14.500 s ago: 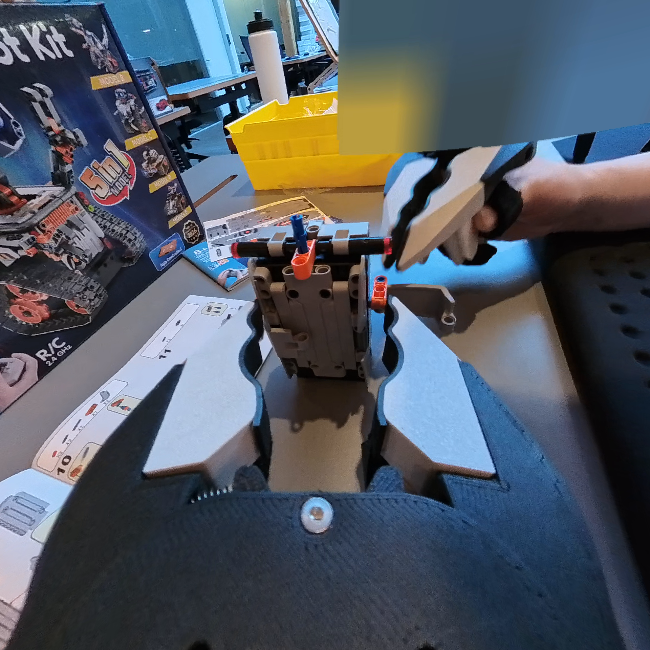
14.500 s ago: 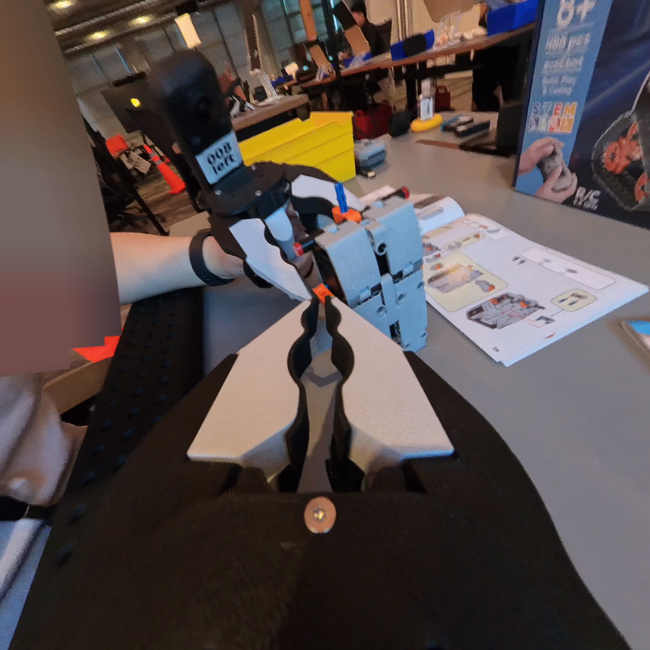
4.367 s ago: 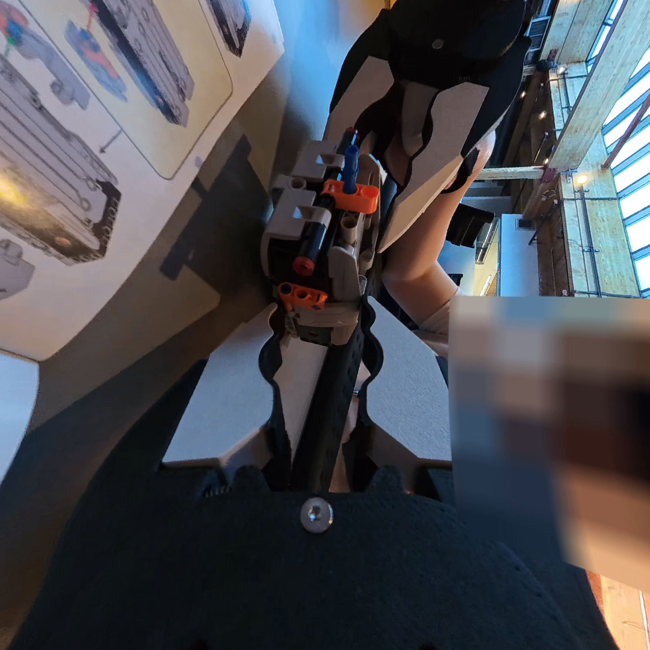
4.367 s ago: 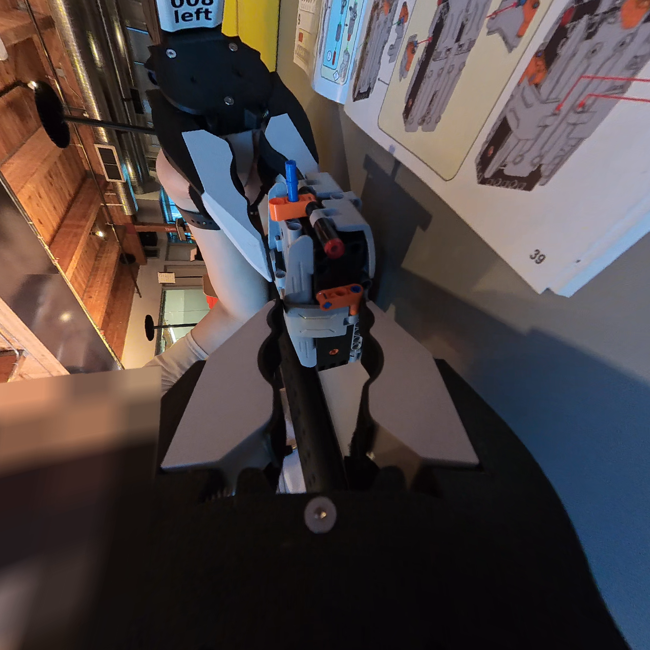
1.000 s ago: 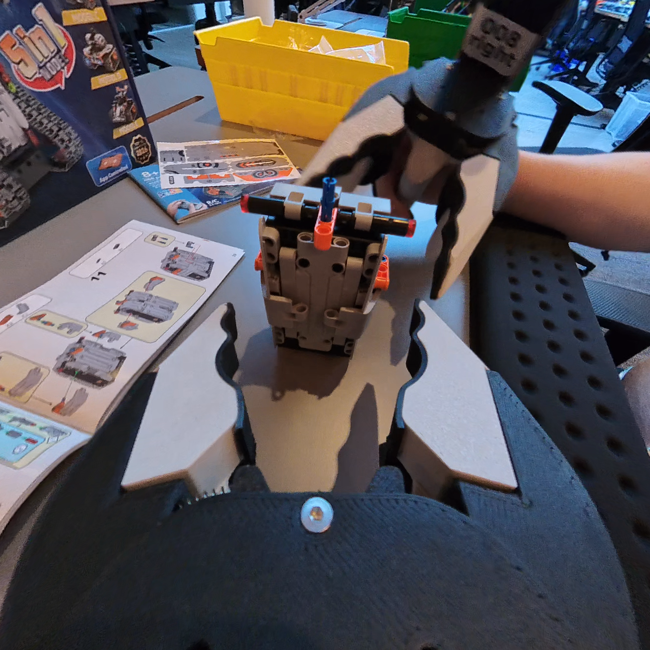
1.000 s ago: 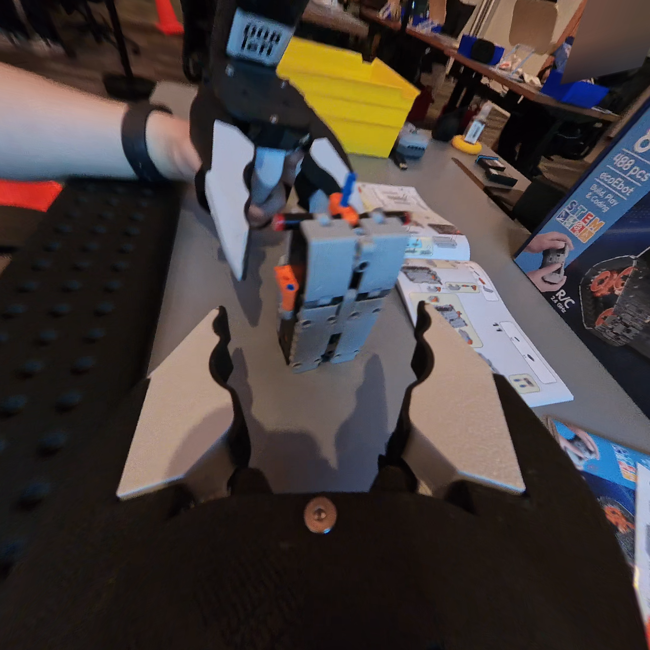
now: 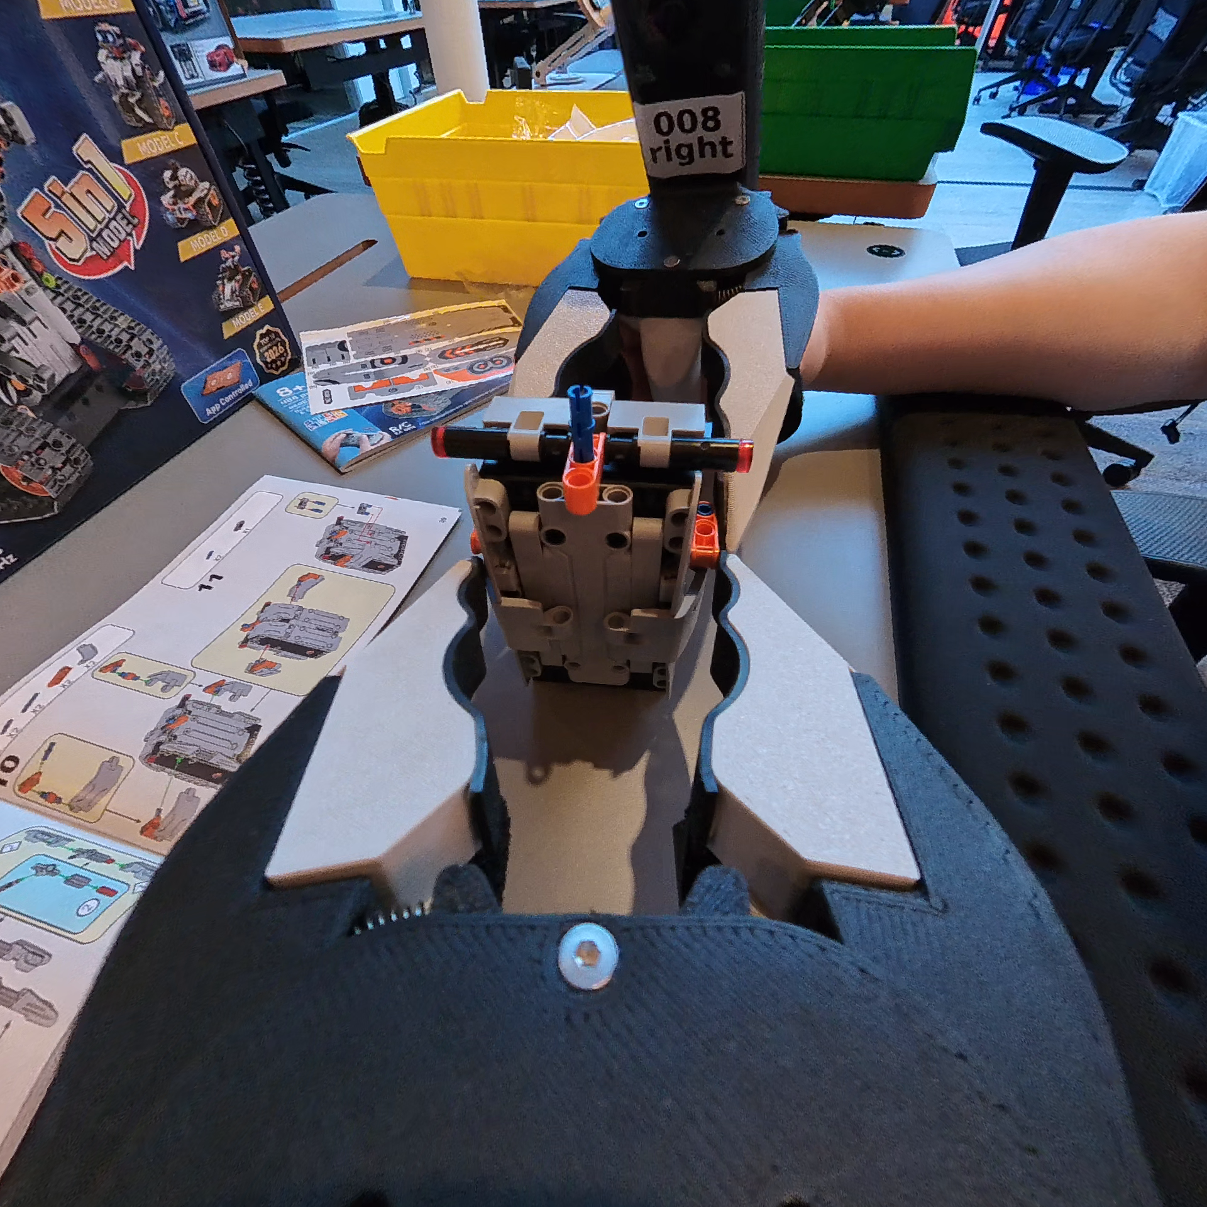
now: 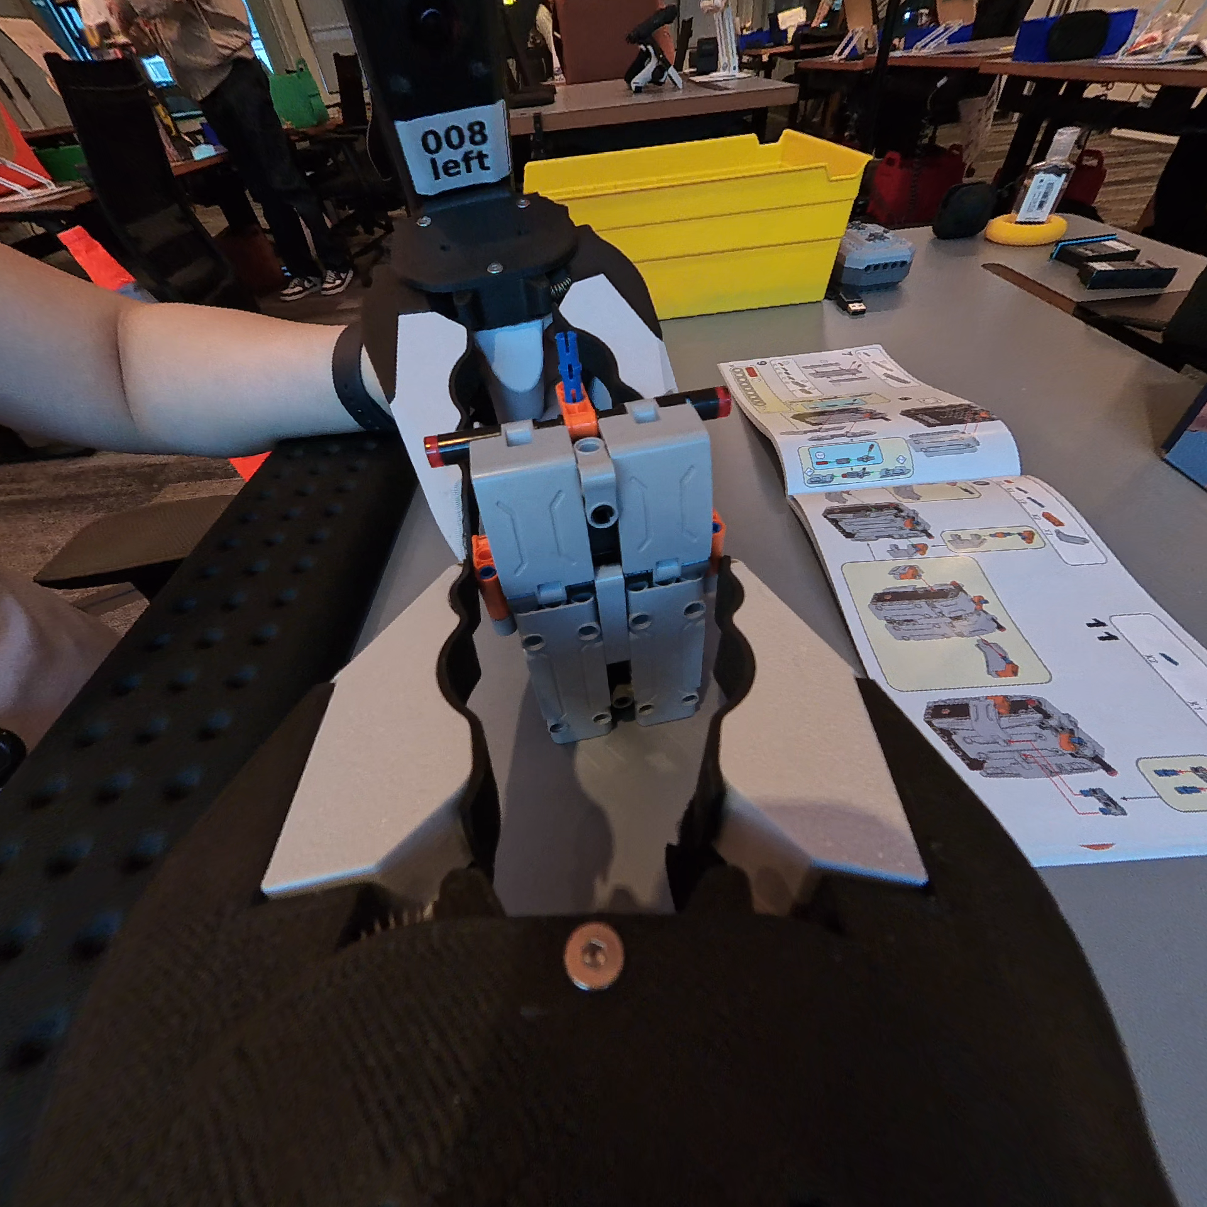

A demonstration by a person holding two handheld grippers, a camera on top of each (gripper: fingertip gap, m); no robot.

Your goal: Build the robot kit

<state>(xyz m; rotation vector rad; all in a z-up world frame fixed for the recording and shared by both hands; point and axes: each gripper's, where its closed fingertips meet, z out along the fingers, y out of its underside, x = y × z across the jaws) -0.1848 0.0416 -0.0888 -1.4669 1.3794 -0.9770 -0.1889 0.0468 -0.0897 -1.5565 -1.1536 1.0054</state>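
Note:
A grey brick model stands upright on the grey table. A black axle with red ends crosses its top, with an orange connector and a blue pin in the middle. My left gripper is closed against the model's two sides low down. My right gripper is closed against the same model from the opposite side. Each view shows the other gripper's fingers behind the model, held by a person's hand.
An open instruction booklet lies beside the model. A yellow bin and a green bin stand behind. A kit box stands at the left. A black perforated pad borders the table. Only a small space, under 4 cm, lies between the two pairs of fingers.
Both grippers were wide open around the model a second ago and have closed onto its sides. Earlier they held it tipped sideways in the air; it now stands on the table.

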